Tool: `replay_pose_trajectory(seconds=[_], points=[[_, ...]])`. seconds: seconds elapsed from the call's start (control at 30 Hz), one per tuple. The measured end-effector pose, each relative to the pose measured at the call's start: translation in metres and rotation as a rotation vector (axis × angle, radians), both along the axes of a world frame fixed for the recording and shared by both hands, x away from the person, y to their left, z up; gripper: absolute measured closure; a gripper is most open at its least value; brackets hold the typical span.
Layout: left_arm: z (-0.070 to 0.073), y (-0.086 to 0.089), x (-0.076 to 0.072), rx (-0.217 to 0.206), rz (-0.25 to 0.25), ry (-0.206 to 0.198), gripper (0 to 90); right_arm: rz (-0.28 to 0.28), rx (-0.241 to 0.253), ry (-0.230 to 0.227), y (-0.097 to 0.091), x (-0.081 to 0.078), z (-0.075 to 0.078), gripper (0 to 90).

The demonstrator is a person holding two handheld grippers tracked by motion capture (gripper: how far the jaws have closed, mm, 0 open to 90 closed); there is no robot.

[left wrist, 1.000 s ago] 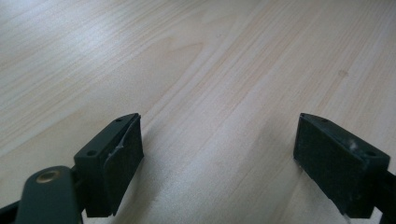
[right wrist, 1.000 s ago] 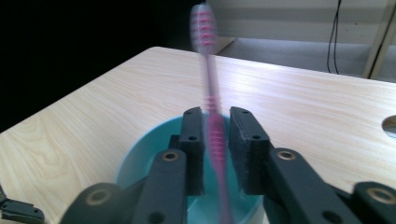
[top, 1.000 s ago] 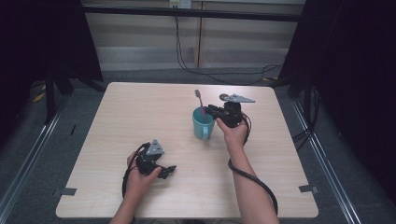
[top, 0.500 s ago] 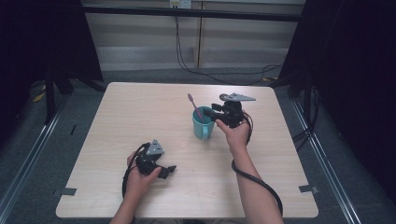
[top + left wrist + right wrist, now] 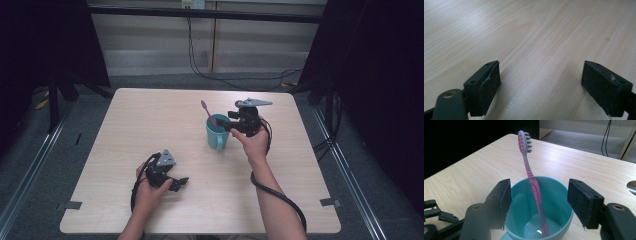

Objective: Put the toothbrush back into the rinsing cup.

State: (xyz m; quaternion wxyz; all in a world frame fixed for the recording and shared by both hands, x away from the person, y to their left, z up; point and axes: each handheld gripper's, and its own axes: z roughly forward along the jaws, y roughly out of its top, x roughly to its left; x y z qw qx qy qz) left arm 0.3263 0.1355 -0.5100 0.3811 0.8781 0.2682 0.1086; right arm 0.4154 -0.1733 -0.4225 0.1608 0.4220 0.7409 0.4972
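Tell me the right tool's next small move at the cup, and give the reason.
Probably back the right tool straight away from the teal cup. Its jaws stand open, with the pink toothbrush standing free in the cup, head up, leaning on the rim and touching neither pad. The drop looks done. The left tool rests open on the table.

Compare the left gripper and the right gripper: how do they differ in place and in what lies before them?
The left gripper rests low near the table's front edge; the right gripper is held up at the teal cup. Bare wood lies before the left gripper; the cup with a pink toothbrush lies before the right gripper. Both are open and hold nothing.
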Motion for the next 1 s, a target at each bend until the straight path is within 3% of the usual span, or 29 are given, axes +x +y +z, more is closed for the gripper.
replay_pose_trajectory(seconds=[0.2,0.37,1.0], points=[[0.0,0.0,0.0,-0.002,-0.001,0.0,15.5,-0.008,-0.004,0.014,-0.001,-0.002,0.0,32.1],[0.0,0.0,0.0,-0.002,-0.001,0.001,15.5,-0.009,-0.037,0.024,-0.003,-0.006,0.0,29.9],[0.0,0.0,0.0,0.001,-0.001,0.0,15.4,-0.002,-0.035,0.037,-0.017,-0.018,0.01,22.5]])
